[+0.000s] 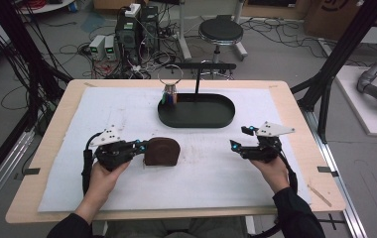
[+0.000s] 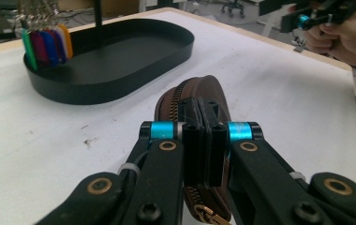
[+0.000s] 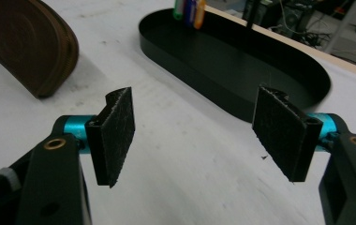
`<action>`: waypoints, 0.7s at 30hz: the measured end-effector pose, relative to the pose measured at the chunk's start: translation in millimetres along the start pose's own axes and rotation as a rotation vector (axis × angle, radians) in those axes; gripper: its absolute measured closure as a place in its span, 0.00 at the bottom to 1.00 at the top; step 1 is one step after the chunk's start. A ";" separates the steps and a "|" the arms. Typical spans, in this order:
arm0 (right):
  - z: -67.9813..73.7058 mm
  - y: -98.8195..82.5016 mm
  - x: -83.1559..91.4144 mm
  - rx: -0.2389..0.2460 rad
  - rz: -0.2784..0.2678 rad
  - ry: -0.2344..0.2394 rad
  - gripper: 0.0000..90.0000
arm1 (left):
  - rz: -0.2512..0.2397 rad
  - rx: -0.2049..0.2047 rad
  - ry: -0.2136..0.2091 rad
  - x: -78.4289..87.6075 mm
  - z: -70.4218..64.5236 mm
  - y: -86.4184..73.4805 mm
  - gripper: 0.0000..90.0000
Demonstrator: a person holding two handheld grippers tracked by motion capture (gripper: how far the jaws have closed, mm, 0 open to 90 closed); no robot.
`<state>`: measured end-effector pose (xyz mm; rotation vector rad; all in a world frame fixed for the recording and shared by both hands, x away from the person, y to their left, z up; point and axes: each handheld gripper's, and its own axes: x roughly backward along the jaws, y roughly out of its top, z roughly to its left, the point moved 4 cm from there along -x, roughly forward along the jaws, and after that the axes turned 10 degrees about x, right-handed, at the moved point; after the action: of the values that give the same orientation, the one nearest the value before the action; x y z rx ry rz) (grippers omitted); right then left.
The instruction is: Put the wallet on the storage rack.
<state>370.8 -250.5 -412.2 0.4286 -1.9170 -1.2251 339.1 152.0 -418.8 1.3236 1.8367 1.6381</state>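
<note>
Left gripper jaws clamp the brown pouch on the counter; right gripper jaws wide apart, holding nothing.

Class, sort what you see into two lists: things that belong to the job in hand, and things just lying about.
In use, it seems:
left gripper, shut on the brown pouch
right gripper, open
black tray
colored key tags

Lying about:
stool
floor cables
</note>
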 end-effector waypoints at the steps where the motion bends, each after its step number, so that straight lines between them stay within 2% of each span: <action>1: 1.9 2.8 -3.1 -0.002 -0.007 0.010 0.34 | 0.000 -0.008 -0.003 0.5 -1.1 0.1 0.98; 5: 10.1 13.6 -18.4 -0.009 -0.027 0.082 0.34 | -0.007 -0.034 -0.014 2.4 -5.0 0.7 0.98; 13: 36.9 30.0 -63.5 0.034 -0.016 0.291 0.35 | 0.001 -0.060 -0.032 5.0 -6.7 -0.6 0.98; 18: 51.0 37.7 -89.2 0.055 0.000 0.363 0.38 | -0.001 -0.067 -0.041 5.0 -7.6 -0.7 0.98; 21: 59.5 38.7 -101.2 0.051 0.021 0.411 0.39 | 0.000 -0.067 -0.043 5.5 -6.8 -1.2 0.98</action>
<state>392.6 -131.2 -435.9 0.6329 -1.5964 -0.9863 330.7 152.6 -416.3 1.3194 1.7420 1.6436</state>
